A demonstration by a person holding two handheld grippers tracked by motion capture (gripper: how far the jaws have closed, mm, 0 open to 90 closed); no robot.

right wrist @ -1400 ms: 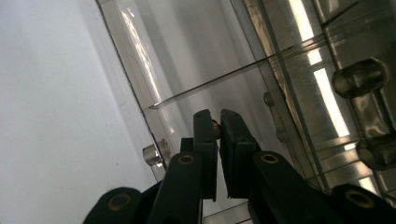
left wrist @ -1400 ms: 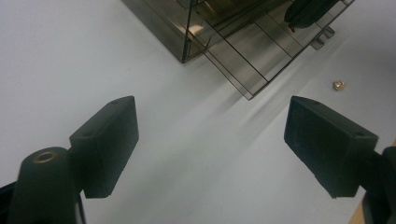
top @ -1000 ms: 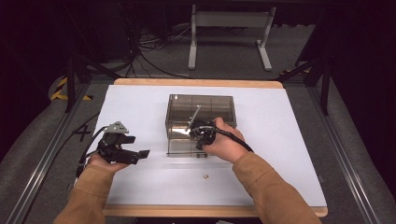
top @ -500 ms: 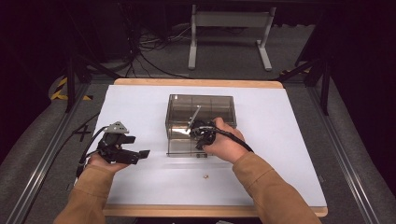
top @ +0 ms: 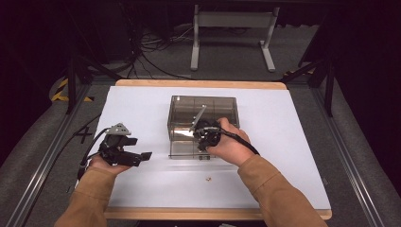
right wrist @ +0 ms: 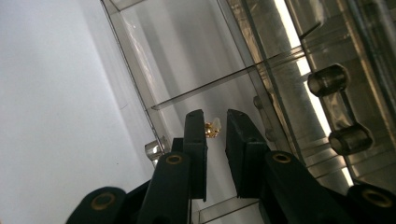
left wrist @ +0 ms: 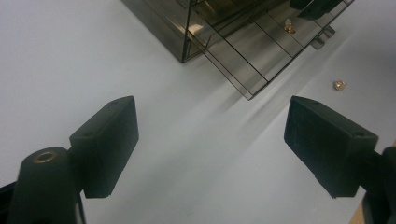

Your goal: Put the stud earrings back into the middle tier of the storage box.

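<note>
- My right gripper (right wrist: 215,117): jaws just been opening, tiny gold-and-white bead (right wrist: 212,128) loose between them, inside the smoky clear plastic compartment box (top: 203,98).
- Bead is light, hard, slippery and rolls; pinch across its middle with the fingertips.
- My left gripper (left wrist: 210,135): spread, empty.

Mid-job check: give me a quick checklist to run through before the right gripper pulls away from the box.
1. Right gripper over a compartment of the box: ok.
2. Gold piece let go: cannot tell. The jaws have just been opening and the piece sits between them, with a sliver of gap at one pad.
3. Piece resting on the compartment floor: cannot tell.
4. Left gripper out of the way, jaws apart, nothing between them: ok.
5. Loose gold piece lying free on the table in front of the box, ready to fetch next: ok.
</note>
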